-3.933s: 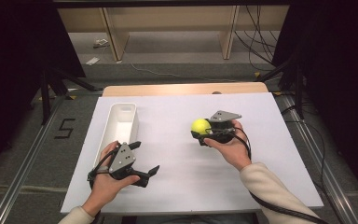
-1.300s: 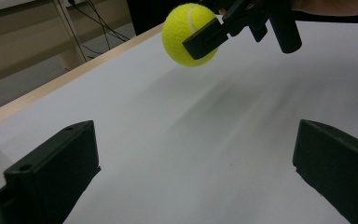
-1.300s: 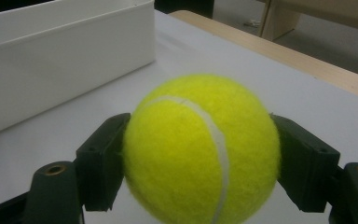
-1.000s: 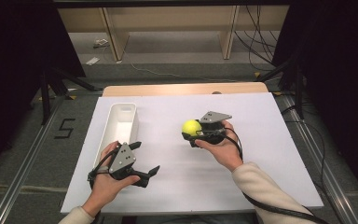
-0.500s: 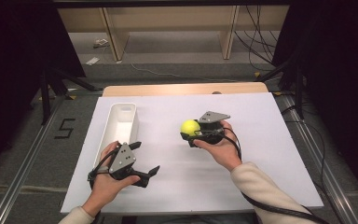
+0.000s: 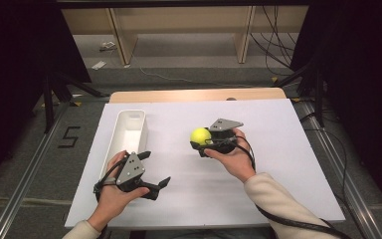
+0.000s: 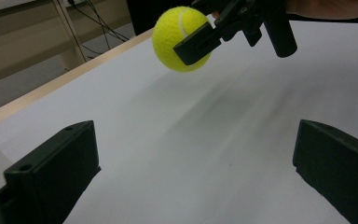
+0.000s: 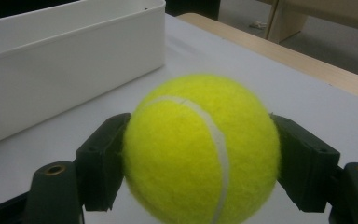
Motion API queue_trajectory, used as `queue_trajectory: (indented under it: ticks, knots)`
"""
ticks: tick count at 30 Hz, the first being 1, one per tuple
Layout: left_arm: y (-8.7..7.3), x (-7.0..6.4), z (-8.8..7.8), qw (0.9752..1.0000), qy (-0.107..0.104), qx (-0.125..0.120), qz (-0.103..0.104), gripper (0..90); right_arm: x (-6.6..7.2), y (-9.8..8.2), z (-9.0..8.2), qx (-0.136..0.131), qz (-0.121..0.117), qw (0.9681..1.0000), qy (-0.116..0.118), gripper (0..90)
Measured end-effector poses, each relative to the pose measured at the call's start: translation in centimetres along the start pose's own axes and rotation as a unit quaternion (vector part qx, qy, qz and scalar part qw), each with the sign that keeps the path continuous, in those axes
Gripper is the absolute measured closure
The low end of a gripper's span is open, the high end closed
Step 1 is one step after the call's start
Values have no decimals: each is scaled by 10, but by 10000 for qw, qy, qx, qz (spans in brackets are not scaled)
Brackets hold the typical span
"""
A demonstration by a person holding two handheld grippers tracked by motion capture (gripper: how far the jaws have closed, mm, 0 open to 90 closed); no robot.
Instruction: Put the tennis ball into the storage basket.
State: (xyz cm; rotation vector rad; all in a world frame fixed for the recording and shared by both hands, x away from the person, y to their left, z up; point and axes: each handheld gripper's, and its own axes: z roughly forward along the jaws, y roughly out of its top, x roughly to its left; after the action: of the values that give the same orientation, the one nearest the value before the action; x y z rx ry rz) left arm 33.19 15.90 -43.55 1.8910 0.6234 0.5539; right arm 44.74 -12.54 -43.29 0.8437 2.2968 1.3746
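The right gripper (image 6: 202, 143) clamps the tennis ball (image 6: 200, 135) above the middle of the bench (image 6: 278, 149). Keep the squeeze steady, carry it left, and release low inside the white bin (image 6: 129, 130). The left gripper (image 6: 155, 169) rests open, near left.

text: "5" | on: floor (image 6: 40, 149) left of table (image 6: 278, 164)
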Motion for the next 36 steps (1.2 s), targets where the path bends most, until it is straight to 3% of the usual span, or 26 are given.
queue_trajectory:
  ticks: [36]
  knots:
    - [0,0,0,10000,7,3,4,0,8,7,7,-55,-24,10000,75,265]
